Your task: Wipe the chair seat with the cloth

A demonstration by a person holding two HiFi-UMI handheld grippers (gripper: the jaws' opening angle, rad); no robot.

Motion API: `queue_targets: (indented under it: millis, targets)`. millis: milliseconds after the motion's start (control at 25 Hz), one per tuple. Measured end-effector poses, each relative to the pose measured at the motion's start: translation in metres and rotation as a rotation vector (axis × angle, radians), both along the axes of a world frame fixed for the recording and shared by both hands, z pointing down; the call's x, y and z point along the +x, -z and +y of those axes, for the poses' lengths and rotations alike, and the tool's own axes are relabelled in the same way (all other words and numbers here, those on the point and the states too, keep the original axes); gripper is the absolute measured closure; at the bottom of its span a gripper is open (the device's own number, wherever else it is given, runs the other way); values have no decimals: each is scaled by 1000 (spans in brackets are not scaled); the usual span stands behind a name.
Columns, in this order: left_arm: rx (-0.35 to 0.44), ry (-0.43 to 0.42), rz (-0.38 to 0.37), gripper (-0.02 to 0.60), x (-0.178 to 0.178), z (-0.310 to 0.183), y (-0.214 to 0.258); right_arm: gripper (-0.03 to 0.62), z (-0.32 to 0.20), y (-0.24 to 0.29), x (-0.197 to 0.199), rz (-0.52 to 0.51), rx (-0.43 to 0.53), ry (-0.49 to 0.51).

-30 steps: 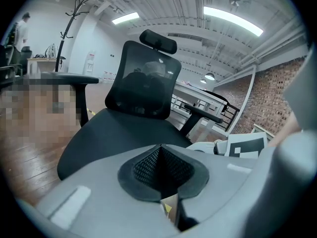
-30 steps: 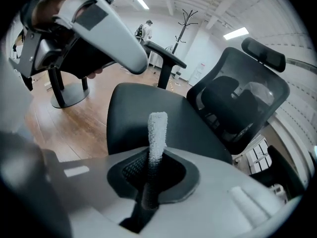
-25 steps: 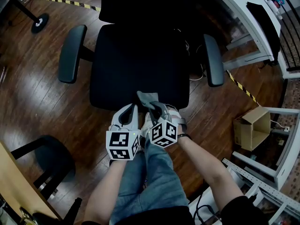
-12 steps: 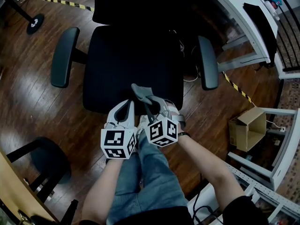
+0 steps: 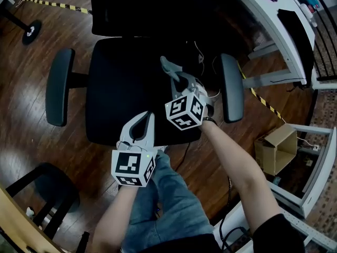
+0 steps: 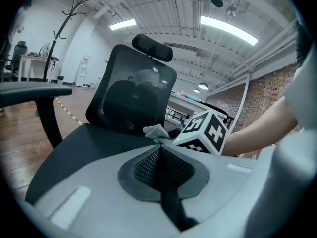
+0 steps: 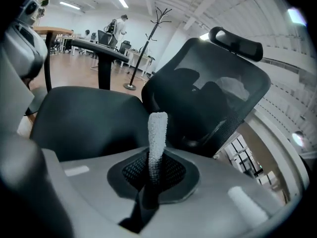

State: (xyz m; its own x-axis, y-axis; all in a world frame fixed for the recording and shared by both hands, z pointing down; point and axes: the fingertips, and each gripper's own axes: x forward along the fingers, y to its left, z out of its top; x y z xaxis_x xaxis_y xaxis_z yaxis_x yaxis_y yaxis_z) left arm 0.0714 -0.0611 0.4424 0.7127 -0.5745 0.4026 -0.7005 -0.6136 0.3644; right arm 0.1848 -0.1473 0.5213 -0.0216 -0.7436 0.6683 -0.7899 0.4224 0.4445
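A black office chair stands in front of me, its seat (image 5: 126, 91) seen from above in the head view. My right gripper (image 5: 174, 75) hovers over the seat's right side, shut on a small grey cloth (image 5: 168, 66) that sticks up between its jaws as a pale strip (image 7: 157, 138). My left gripper (image 5: 141, 125) is at the seat's front edge, shut with nothing in it. The left gripper view shows the cloth (image 6: 157, 131) ahead, beside the right gripper's marker cube (image 6: 208, 133).
The chair has two grey armrests (image 5: 57, 86) (image 5: 231, 87) and a mesh backrest (image 7: 208, 98). A white desk (image 5: 274, 20) stands at right, a cardboard box (image 5: 274, 149) on the wooden floor, and a black stool (image 5: 47, 188) at lower left.
My right gripper has carried the cloth from the seat's front edge forward and to the right, over the seat. The left gripper has stayed near the front edge.
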Motion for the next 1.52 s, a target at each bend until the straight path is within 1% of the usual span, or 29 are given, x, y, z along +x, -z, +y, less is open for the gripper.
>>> queue_targets:
  millis: [280,440,560,720,920,1080,1200,1320,1520]
  targets:
    - [-32,-8,-48,577,22,-35,-18,584,-65,-30,40,39,-48,-16]
    - [-50,-1,-74,577,26,-52,-27,585,-97,-51,55,79,-83,-20]
    - [-66,21,-86,577,30,-61,-35,585,-113,-66,66,99,-113,-5]
    - [-81,34,-88,577,36,-71,-44,585,-125,-77,75,110,-130,9]
    - [-93,43,-98,577,37,-76,-51,585,-118,-87,73,97,-151,18]
    - [-97,50,-103,577,35,-77,-51,585,-104,-81,72,75,-145,4]
    - [-92,46,-97,577,37,-72,-49,585,-84,-77,68,64,-146,-7]
    - [-87,38,-92,577,35,-63,-46,585,-63,-70,56,51,-139,-3]
    - [-82,11,-111,577,30,-38,-46,585,-19,-67,35,37,-141,7]
